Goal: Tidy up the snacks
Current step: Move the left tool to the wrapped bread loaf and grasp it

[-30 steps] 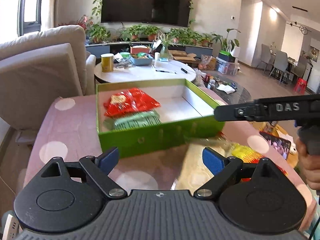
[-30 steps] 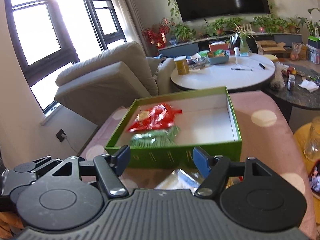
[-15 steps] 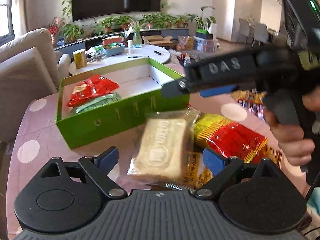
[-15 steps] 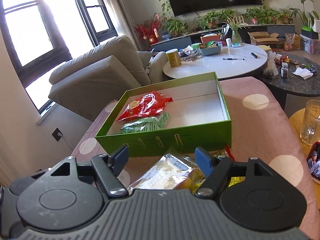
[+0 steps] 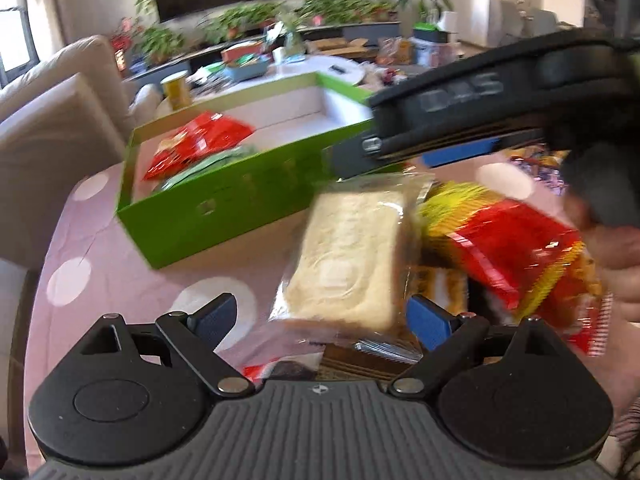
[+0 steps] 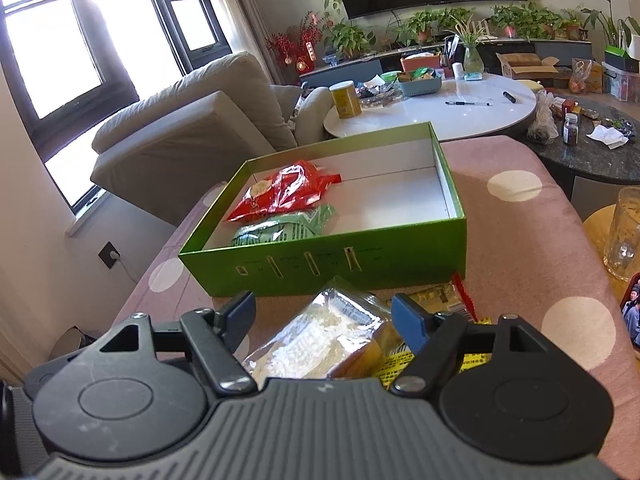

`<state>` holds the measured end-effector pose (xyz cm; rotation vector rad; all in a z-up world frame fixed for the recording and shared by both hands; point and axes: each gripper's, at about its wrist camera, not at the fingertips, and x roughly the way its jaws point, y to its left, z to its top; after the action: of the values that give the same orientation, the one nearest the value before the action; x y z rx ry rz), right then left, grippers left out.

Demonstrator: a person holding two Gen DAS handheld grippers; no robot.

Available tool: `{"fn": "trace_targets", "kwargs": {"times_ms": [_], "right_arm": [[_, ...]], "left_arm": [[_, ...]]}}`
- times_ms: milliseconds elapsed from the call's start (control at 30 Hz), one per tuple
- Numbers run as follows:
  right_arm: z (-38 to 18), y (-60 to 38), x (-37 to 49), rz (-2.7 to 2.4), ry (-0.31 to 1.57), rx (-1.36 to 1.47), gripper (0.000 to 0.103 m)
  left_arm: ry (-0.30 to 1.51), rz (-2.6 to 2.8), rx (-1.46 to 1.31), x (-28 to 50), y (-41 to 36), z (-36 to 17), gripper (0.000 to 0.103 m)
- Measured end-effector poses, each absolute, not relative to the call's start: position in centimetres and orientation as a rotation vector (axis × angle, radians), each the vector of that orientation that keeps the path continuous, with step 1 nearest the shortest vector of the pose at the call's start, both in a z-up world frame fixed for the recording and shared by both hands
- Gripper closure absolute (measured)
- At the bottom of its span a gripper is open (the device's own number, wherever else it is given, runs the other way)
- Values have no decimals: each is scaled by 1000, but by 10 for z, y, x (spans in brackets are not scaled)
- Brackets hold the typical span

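A green box (image 6: 320,264) stands on the pink dotted cloth, with a red packet (image 6: 284,192) and a green packet (image 6: 280,228) in its left half. In front of it lies a clear-wrapped bread packet (image 6: 320,340) on a pile of snacks. My right gripper (image 6: 324,316) hangs over it, open, one pad to each side and neither pressing. In the left wrist view the bread packet (image 5: 348,256) sits just ahead of my left gripper (image 5: 320,318), whose jaws are opening and grip nothing. A red and yellow bag (image 5: 508,248) lies to its right. The right gripper's finger (image 5: 440,116) crosses above.
A yellow packet (image 6: 440,356) lies under the bread. A glass jar (image 6: 624,232) stands at the right edge of the cloth. Behind the box are a round white table (image 6: 460,120) with a yellow can (image 6: 346,100), a beige sofa (image 6: 192,128) and a dark stone table (image 6: 600,160).
The left gripper swung right and down from the box to the snack pile, bringing the bread packet between its fingers. The right gripper sank, and the bread packet came up between its fingers.
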<state>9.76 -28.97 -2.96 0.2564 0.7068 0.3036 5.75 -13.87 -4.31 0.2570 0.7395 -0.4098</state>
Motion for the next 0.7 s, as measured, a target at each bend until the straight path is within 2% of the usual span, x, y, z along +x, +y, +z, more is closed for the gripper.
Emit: {"fn": "trace_targets", "kwargs": {"times_ms": [133,367,700], "right_arm": [[-32,-289,96,306,718,255,38],[-33,-289,96,297,730,262,38],[-35,-284,97,310,744,275,38]], "left_arm": [[775,-378,202,64,-126,-44,9],[733,-292,229,62,-107,-39,9],[702,-207,115,68,-76,-24,10]]}}
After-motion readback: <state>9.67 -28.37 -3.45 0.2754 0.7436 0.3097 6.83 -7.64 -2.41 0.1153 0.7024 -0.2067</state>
